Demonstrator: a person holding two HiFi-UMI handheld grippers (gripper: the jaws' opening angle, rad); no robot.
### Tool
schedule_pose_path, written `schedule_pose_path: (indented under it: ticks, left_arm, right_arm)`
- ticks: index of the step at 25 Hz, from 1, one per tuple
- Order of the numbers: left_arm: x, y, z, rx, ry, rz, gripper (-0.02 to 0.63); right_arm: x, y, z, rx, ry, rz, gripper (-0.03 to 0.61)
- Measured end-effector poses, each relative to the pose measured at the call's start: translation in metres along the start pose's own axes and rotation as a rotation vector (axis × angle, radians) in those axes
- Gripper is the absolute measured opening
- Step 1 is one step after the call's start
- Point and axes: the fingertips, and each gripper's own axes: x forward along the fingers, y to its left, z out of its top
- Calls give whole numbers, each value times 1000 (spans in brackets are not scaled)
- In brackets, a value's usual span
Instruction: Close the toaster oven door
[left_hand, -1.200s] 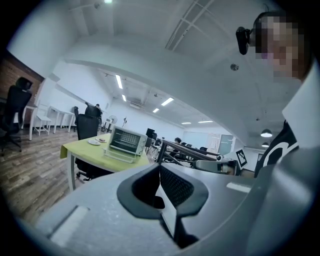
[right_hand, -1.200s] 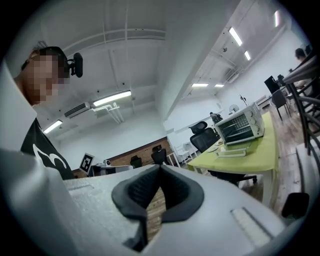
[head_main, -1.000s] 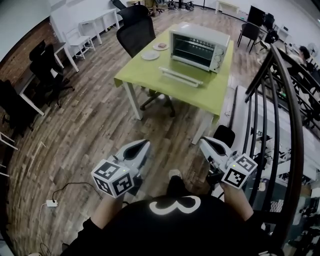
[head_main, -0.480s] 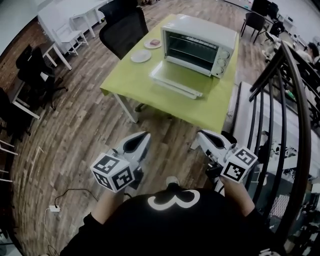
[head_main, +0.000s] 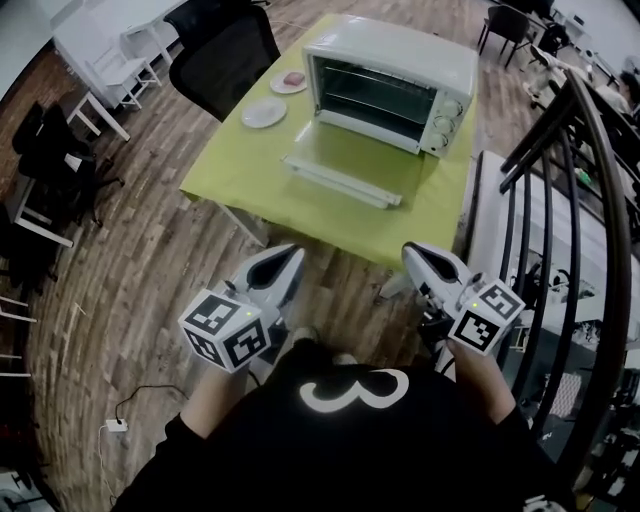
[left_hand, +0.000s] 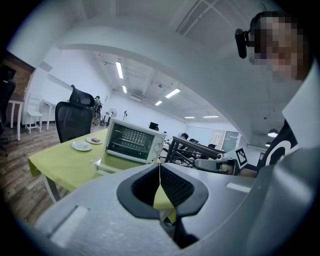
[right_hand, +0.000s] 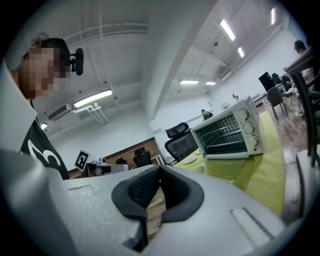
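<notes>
A white toaster oven (head_main: 392, 78) stands on a green table (head_main: 250, 165), its glass door (head_main: 345, 168) folded down flat toward me and the rack inside showing. The oven (left_hand: 133, 141) also shows in the left gripper view and the oven (right_hand: 227, 131) in the right gripper view. My left gripper (head_main: 287, 260) and right gripper (head_main: 415, 256) hang side by side short of the table's near edge, apart from the oven. Both are shut with nothing between the jaws.
Two small plates (head_main: 263, 112) sit on the table left of the oven, one with food (head_main: 293, 79). A black office chair (head_main: 220, 48) stands behind the table. A dark stair railing (head_main: 585, 180) runs along the right. White desks and chairs line the left wall.
The table and oven have come closer and larger in the head view as I walked toward them. Both grippers stay shut and keep their place in front of me.
</notes>
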Motion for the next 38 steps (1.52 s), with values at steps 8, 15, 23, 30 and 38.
schedule_pose_path:
  ticks: [8,15,23,30,38]
  left_arm:
    - [57,68,15,0,53,-50,13]
    - [108,136,37,28,116,-95,14]
    - [151,202,41,79,174,-153,15]
    - [172,256,16,123,237,-132,43]
    - [189,307,-23,155,338,-99,214]
  right_arm:
    - [43,-55,15,14,-26,-119,3]
    - [73,-102,32,35,-68,-260,3]
    - [94,-140,15,57,-62,-413,3]
    - [100,-172,-15,97,-50,-514,85]
    - [110,-200,-51,64,77,-639,174]
